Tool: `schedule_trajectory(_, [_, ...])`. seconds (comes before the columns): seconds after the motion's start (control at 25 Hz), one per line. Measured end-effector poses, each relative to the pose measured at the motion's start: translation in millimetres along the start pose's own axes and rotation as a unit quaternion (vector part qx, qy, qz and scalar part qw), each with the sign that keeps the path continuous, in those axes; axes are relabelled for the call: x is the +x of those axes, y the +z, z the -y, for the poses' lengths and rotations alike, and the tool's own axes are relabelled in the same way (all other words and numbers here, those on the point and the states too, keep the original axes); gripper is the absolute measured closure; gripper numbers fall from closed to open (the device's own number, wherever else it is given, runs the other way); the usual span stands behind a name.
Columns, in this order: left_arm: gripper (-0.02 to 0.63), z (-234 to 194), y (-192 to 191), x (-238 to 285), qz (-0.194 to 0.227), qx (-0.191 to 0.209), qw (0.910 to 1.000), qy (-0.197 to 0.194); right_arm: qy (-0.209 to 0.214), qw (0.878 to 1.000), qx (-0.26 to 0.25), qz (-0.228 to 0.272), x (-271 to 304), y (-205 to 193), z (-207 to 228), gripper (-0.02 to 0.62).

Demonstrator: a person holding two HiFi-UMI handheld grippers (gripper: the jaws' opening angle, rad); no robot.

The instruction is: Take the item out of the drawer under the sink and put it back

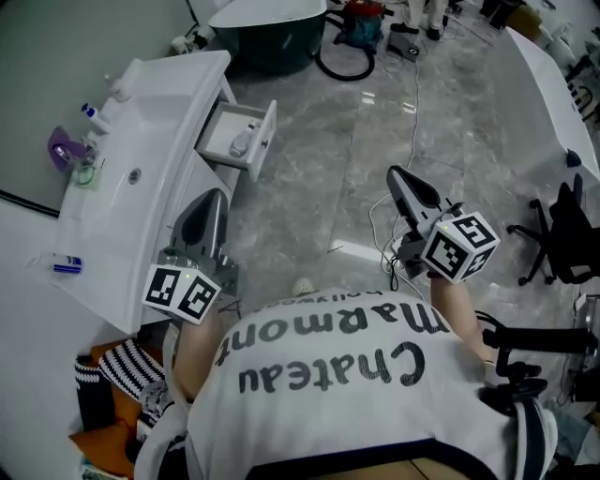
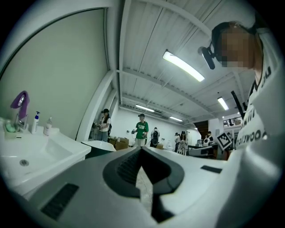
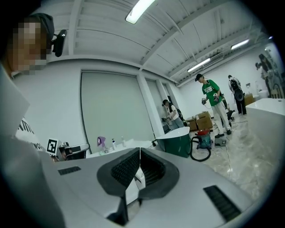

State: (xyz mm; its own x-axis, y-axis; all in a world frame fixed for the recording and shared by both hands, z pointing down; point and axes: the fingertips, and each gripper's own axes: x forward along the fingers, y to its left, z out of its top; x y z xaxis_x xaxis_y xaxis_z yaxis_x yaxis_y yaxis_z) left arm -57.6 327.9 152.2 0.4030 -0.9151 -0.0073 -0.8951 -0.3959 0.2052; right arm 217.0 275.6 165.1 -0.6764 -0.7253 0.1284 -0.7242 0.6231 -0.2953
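The person in the white T-shirt with dark lettering (image 1: 328,361) stands on the grey marble floor (image 1: 375,122) a little back from the white sink cabinet (image 1: 178,112), one gripper in each hand, both pointing forward at about the same level.

The left gripper (image 1: 214,202) is close beside the front edge of the cabinet. In the left gripper view its two grey jaws are pressed together at the tips with nothing between them. The right gripper (image 1: 401,180) is out over the open floor, well apart from the cabinet, and its jaws are also closed tip to tip and carry nothing.

The white drawer (image 1: 266,139) under the sink is pulled out towards the room. A small pale item (image 1: 242,142) lies inside it on the drawer floor, near the front panel. Neither gripper touches the drawer or the item; both are well short of it.

On the sink surface there is a purple curved tap (image 1: 64,148) by the wall, with a couple of small pump bottles (image 1: 94,114) further along and a small blue object (image 1: 66,266) at the near end.

Beyond the cabinet stands a dark green bathtub (image 1: 272,42) with a red vacuum cleaner (image 1: 366,17) and its black hose beside it. A black office chair (image 1: 562,234) sits off to the right. Several people stand far back in the room, one in a green shirt (image 3: 213,95).
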Motion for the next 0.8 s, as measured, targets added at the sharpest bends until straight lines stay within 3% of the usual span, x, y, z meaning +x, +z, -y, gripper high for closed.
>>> schedule_trajectory(0.32, [0.601,-23,7,2,-0.013,0.016,0.9997,0.01,-0.003,1.0,0.0,-0.002,17,3,-5,0.584])
schedule_trajectory(0.52, [0.601,-36,8,7,-0.027,0.013,0.9995,-0.007,-0.008,0.999,0.032,0.016,30,10,-4,0.584])
schedule_trajectory(0.8, [0.601,-44,10,3,-0.02,-0.014,0.9995,0.022,-0.011,0.996,0.085,0.006,28,1,0,0.584])
